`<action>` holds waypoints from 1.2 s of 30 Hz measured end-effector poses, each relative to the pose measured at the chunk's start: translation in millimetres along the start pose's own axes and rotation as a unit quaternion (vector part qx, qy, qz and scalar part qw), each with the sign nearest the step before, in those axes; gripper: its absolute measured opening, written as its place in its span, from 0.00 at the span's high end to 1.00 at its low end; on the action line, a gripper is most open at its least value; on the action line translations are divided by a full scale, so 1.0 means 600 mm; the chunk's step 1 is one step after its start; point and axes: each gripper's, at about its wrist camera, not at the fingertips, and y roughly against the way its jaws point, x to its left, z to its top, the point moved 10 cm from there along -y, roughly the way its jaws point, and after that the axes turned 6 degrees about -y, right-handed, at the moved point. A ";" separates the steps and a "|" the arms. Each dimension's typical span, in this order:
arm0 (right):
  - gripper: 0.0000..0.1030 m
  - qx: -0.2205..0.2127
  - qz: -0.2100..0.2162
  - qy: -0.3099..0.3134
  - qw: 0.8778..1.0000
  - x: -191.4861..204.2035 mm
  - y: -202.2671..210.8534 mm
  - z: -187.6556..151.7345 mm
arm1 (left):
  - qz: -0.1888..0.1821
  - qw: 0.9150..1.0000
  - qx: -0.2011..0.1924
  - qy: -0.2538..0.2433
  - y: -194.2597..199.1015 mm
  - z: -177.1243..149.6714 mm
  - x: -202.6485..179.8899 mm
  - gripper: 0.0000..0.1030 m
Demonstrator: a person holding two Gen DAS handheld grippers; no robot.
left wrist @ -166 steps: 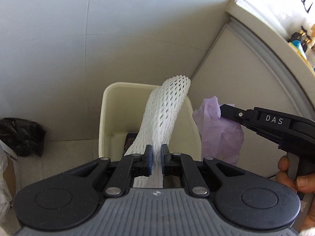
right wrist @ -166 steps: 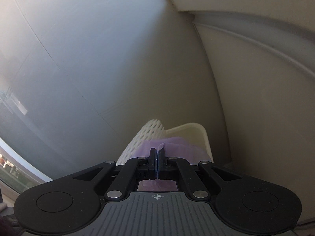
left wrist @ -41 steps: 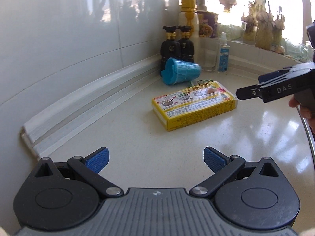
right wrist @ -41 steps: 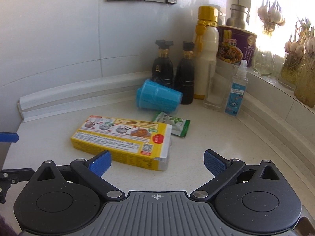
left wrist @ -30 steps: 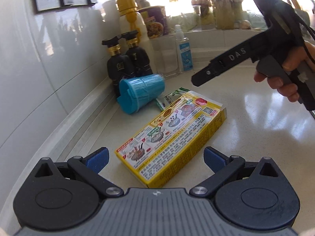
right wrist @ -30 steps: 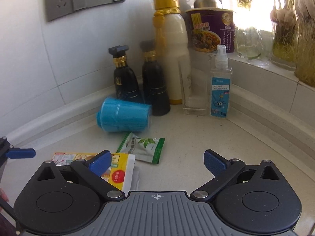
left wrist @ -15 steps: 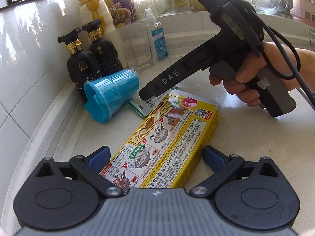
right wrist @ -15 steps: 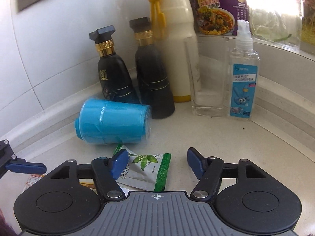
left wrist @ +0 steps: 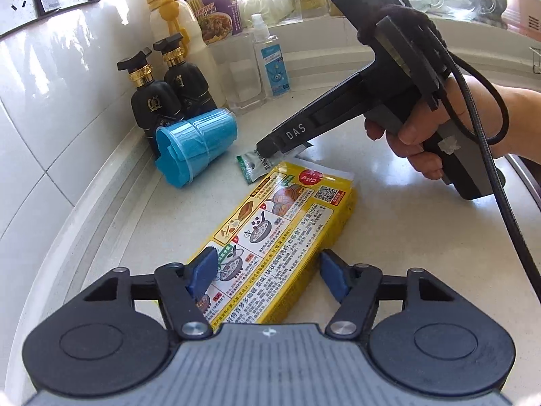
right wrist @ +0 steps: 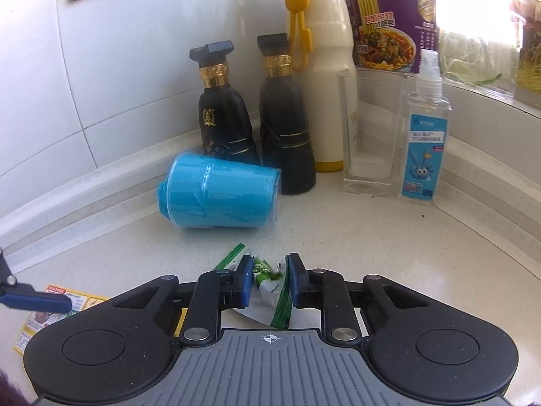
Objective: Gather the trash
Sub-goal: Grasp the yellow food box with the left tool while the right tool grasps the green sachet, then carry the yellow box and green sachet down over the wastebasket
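White "DAS" lettering is showing on the black right gripper (left wrist: 270, 149). "100g" and a QR code are appearing on the flat yellow cardboard box (left wrist: 280, 230). "75%" is printed on the clear plastic spray bottle (right wrist: 424, 128).

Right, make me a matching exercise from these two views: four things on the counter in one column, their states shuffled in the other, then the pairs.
1. yellow box
2. green sachet
3. blue cup
4. drinking glass

A. upright, empty
B. crumpled between the right gripper pads
C. flat, between the left gripper pads
D. on its side

Pairs: 1-C, 2-B, 3-D, 4-A
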 end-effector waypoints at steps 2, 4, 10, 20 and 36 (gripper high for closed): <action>0.81 0.002 -0.003 -0.001 1.000 -0.001 0.011 -0.004 | 0.009 1.000 0.006 -0.004 0.005 0.001 0.000 0.40; 0.81 -0.001 -0.003 0.001 1.000 -0.001 0.025 -0.005 | 0.011 1.000 -0.006 -0.002 0.015 0.004 0.005 0.23; 0.81 -0.009 0.000 0.016 1.000 -0.001 0.057 0.000 | 0.013 0.999 -0.035 0.012 0.015 -0.001 0.036 0.01; 0.81 -0.010 0.014 -0.004 1.000 -0.010 0.052 -0.001 | -0.065 0.998 0.011 0.007 -0.044 -0.016 0.045 0.00; 0.81 -0.014 0.005 -0.047 0.999 -0.016 0.103 0.002 | -0.009 0.993 0.051 0.103 -0.006 -0.036 0.001 0.11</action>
